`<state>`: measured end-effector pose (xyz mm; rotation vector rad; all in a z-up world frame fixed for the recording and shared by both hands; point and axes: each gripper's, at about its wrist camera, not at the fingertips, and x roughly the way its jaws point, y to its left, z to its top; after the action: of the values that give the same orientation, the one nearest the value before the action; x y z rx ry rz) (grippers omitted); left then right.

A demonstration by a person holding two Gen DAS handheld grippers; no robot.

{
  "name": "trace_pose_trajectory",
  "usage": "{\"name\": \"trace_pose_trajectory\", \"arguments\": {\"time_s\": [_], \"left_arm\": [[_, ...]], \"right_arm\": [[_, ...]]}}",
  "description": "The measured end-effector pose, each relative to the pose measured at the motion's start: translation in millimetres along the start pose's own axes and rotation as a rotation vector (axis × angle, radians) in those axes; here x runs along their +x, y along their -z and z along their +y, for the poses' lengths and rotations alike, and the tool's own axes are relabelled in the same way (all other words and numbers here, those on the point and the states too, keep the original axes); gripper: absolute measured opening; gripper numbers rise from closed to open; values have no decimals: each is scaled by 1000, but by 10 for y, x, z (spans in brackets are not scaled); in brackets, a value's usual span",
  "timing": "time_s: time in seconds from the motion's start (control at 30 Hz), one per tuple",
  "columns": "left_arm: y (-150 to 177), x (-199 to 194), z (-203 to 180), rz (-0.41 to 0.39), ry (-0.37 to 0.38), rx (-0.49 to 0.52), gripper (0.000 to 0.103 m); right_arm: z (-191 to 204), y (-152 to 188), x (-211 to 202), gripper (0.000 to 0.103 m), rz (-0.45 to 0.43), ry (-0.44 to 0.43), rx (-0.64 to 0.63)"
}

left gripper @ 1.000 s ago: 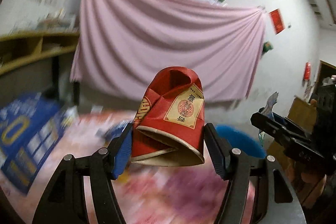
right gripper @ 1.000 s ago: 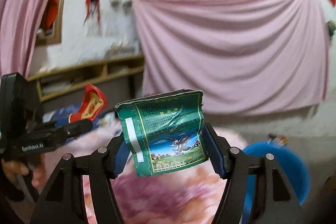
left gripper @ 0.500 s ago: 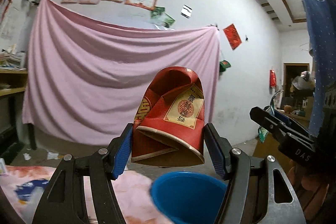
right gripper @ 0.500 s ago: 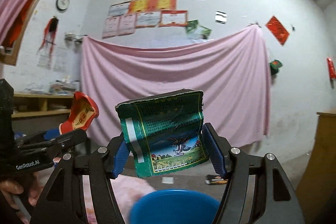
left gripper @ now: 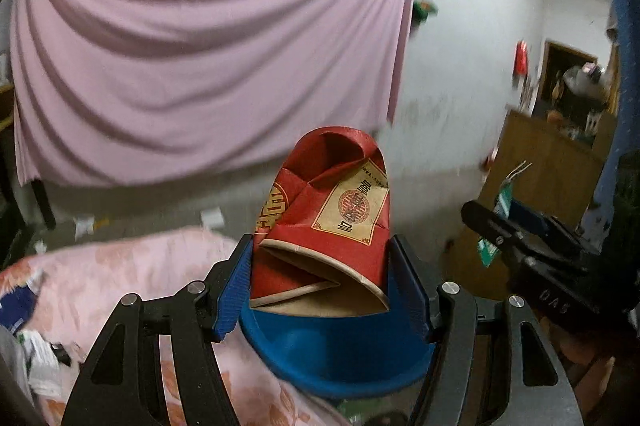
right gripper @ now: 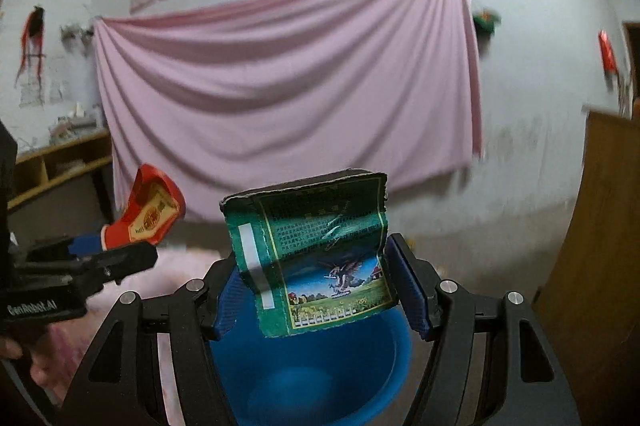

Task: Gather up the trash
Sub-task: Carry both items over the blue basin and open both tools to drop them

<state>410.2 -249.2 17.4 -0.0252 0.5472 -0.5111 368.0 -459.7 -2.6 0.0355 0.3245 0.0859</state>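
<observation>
Above the blue basin (right gripper: 320, 378), the left gripper (left gripper: 324, 282) clamps a crushed red cup (left gripper: 328, 222) and the right gripper (right gripper: 316, 282) a green packet (right gripper: 316, 258).

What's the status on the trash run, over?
Left gripper shut on crushed red cup. Right gripper shut on green packet. Blue bin below. Nothing blocking.

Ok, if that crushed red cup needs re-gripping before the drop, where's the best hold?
Judging from here, keep to the wide rim end of the crushed red cup, closing across its flattened sides as the left gripper does now. The creased walls fold flat there, so the pads seat squarely; the narrow crumpled base looks likelier to slip.
</observation>
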Motion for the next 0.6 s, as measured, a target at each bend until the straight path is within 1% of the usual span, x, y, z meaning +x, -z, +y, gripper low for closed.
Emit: {"name": "trace_pose_trajectory", "arguments": {"time_s": [0.1,0.13,0.2,0.27,0.4,0.43,0.5,0.6], "left_arm": [[-33,217,61,100,10,-40,60],[-3,289,89,132,1,-47,61],[-6,389,106,182,-4,-58,60],[20,460,130,210,-1,-73,61],[17,701,144,292,-3,-107,61],[27,723,148,303,0,-114,61],[12,785,149,322,-3,-126,61],[-17,815,164,336,-4,-126,61]], "right_arm": [[-91,123,185,65,114,-30,50],[-121,178,236,65,150,-28,59],[-159,223,264,65,187,-39,67],[-188,298,292,65,228,-51,76],[-179,362,352,65,284,-68,82],[-182,399,355,65,301,-76,86],[-142,371,437,65,324,-87,92],[-114,410,480,65,355,-89,92]]}}
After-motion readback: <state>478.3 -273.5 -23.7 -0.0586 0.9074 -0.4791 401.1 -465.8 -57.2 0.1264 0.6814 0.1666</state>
